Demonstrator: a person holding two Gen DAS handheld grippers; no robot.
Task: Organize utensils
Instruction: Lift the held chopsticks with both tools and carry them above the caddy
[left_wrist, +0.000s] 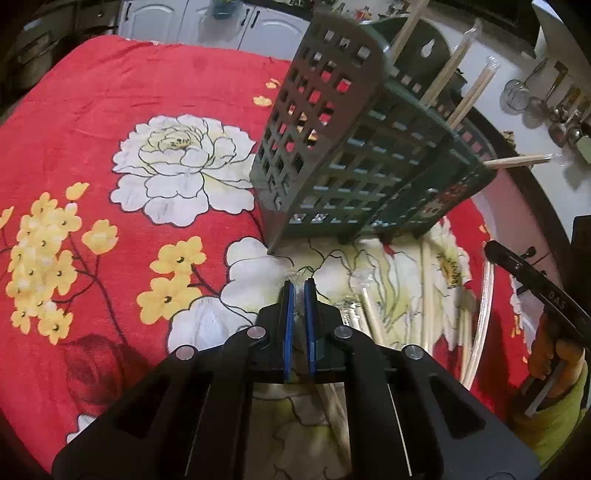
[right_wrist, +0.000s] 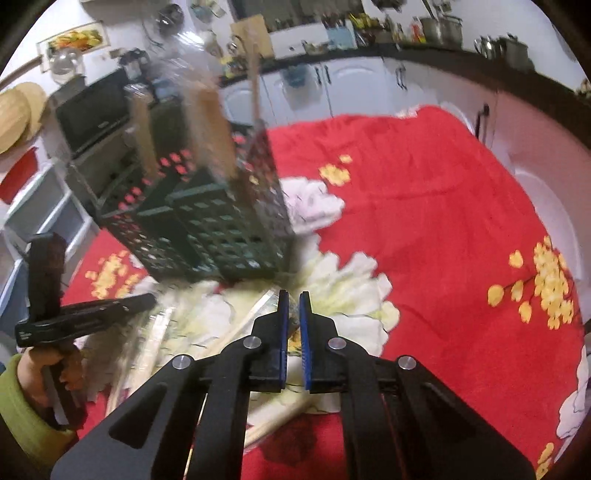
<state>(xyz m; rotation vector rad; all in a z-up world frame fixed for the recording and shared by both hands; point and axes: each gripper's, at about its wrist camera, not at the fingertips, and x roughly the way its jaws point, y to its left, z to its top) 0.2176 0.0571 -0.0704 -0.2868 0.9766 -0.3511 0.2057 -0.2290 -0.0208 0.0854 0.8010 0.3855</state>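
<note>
The red floral cloth (left_wrist: 110, 110) covers the table. The green lattice utensil holder (left_wrist: 354, 177) stands far of centre with wrapped chopsticks (left_wrist: 469, 99) upright inside; more wrapped pairs (left_wrist: 373, 317) lie near, right of my left gripper (left_wrist: 300, 286). It pinches clear wrapper. My right gripper (right_wrist: 294, 297) is closed, seemingly on wrapper too.

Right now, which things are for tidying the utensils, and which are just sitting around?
For the job:
- green holder with wrapped chopsticks standing in it
- loose wrapped chopsticks on the cloth
- left gripper and right gripper, jaws of both closed

Just lying about:
- flowered red cloth
- ladles on the wall
- pots on the counter
- microwave
</note>
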